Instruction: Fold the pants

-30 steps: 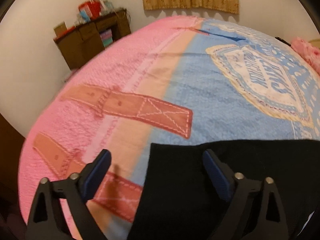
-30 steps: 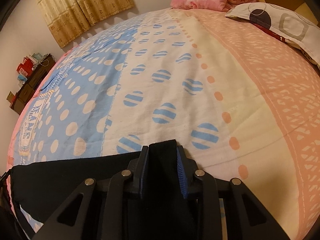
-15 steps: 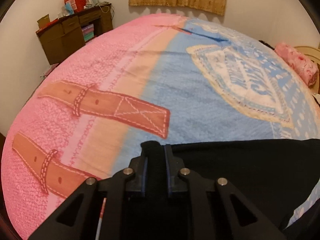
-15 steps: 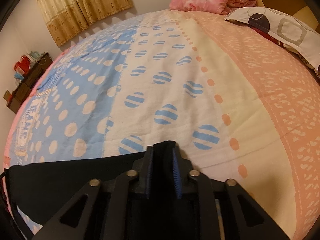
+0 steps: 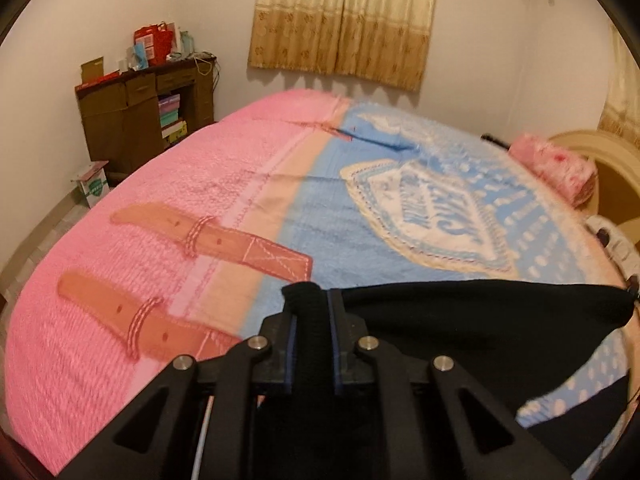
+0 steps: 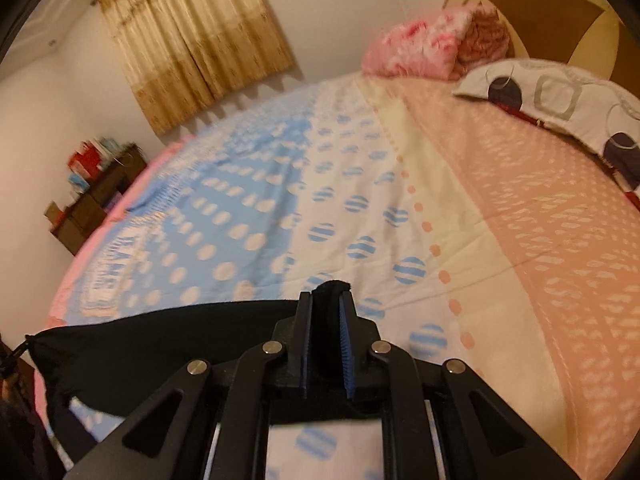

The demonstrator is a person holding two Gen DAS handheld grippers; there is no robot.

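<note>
At the bottom centre of each wrist view, your grippers are clamped tight on the black pants: the left gripper pinches one end of the upper edge, the right gripper the other. The cloth hangs stretched between them, raised over the bedspread, its lower part sagging toward the bottom of the frame. The blue-and-cream emblem at centre right of the left view carries lettering too blurred to read. A dark cabinet stands upper left.
</note>
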